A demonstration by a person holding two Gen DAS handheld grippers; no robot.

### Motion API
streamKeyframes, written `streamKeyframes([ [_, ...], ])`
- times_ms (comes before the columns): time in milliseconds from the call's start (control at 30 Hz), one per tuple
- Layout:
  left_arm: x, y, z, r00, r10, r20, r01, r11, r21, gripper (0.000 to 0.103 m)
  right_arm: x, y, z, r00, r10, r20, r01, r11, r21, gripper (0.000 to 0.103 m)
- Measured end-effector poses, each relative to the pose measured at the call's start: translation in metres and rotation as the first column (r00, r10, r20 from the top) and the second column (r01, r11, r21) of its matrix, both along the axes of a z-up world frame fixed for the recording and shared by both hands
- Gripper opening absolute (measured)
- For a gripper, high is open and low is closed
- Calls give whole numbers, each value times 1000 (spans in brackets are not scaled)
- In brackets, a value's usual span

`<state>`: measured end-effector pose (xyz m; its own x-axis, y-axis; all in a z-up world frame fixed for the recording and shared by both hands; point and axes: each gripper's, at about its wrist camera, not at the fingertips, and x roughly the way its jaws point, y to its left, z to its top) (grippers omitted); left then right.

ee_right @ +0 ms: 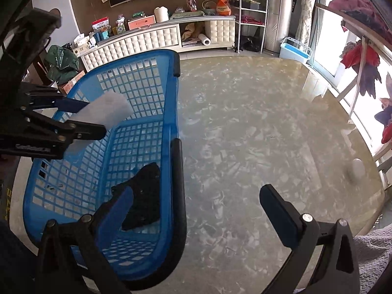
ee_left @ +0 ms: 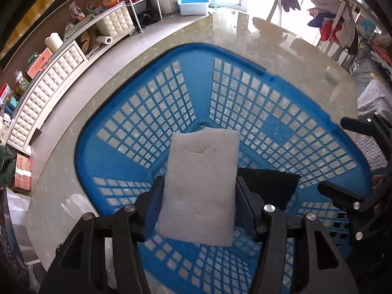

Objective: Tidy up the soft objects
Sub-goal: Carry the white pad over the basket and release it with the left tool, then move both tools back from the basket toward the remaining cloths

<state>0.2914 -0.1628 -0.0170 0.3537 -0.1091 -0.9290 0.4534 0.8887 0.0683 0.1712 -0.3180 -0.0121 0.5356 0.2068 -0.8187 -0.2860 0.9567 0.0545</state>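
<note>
Left hand-held gripper (ee_left: pixel 199 191) clamped on a white sponge pad (ee_left: pixel 202 183), pads pressing its two long edges, sponge sticking out ahead of the fingertips and hanging in the air. Directly below and ahead of it: blue lattice laundry basket (ee_left: pixel 245 93) on the marbled worktop (ee_right: pixel 257 122). Just right of the left hand-held gripper, down on the basket floor, a black soft piece (ee_right: pixel 144 196), already in place. Right hand-held gripper (ee_right: pixel 196 210) with jaws wide apart, nothing between them, hovering over the basket's near rim and bare worktop, black piece just beyond its left finger.

Step in hand, by the look of it: delivering the sponge into the basket. Next move likely calls for lowering a little further inside the walls, then parting the jaws so the sponge drops flat beside the black piece, not onto the rim. Light foam, so prone to cling to a pad or bounce.
</note>
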Motion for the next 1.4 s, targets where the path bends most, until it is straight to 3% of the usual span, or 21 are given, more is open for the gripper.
streamKeyframes([
  [633, 20, -26, -17, 997, -72, -25, 74, 993, 91, 55, 10, -11, -1, 1000, 0, -23, 1, 998, 62, 103],
  [933, 18, -25, -17, 995, -92, -27, 95, 990, 108, 81, 13, -9, -2, 1000, 5, -29, -2, 997, 80, 103],
  [1167, 10, -20, -7, 996, -79, -41, 82, 994, 74, 89, 13, -6, -2, 999, -1, -35, 3, 998, 63, 103],
  [1267, -2, -18, 4, 995, -100, -3, 100, 991, 86, 93, 10, -4, 0, 999, -10, -34, 12, 999, 53, 103],
  [1400, -16, -11, 23, 996, -81, 37, 80, 996, 46, 93, 5, -3, 7, 1000, -20, -23, 21, 998, 61, 103],
])
